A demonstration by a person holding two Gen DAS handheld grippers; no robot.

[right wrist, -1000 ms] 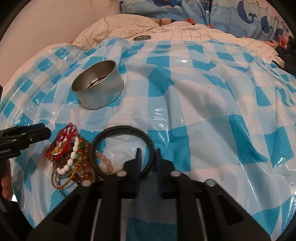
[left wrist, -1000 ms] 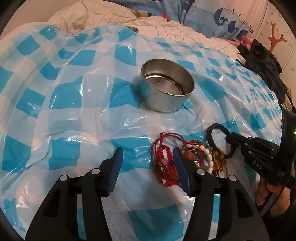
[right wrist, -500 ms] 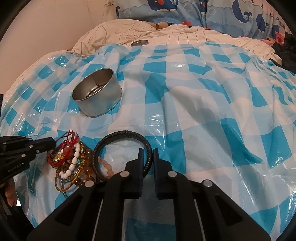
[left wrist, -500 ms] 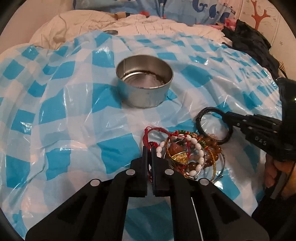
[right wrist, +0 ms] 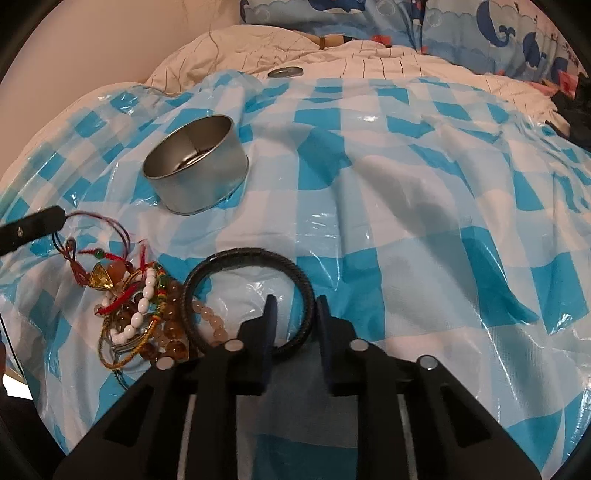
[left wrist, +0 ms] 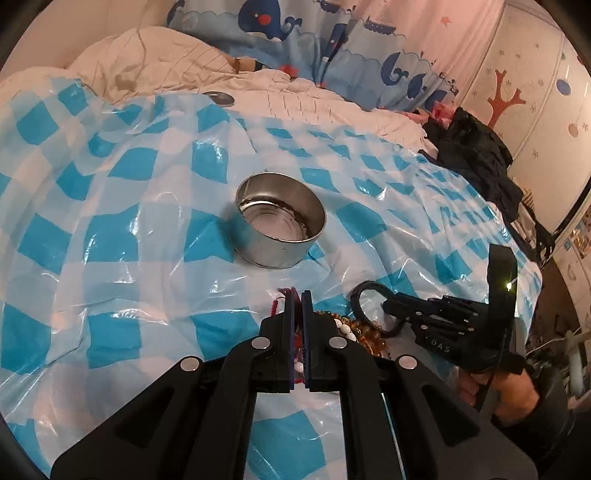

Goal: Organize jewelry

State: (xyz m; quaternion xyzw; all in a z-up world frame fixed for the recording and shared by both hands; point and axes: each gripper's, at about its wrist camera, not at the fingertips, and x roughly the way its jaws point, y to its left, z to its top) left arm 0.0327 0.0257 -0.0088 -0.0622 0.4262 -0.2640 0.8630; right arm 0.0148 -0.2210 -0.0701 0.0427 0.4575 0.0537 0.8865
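Observation:
A round metal tin (left wrist: 280,225) stands open on the blue-checked plastic sheet (left wrist: 122,229); it also shows in the right wrist view (right wrist: 195,173). My left gripper (left wrist: 296,295) is shut on a red string bracelet (right wrist: 99,236) and lifts it from the pile of beaded bracelets (right wrist: 144,317). My right gripper (right wrist: 293,304) has its jaws a little apart, astride the rim of a black braided bracelet (right wrist: 251,258) that lies beside the pile. The right gripper also shows in the left wrist view (left wrist: 388,304).
A rumpled white quilt (right wrist: 295,48) and whale-print bedding (left wrist: 295,33) lie behind the sheet. A small metal lid (right wrist: 284,72) rests on the quilt. Dark clothes (left wrist: 476,155) are heaped at the far right.
My left gripper shut on the red string bracelet and has pulled it up and away from the pile. My right gripper's jaws have parted slightly around the black bracelet.

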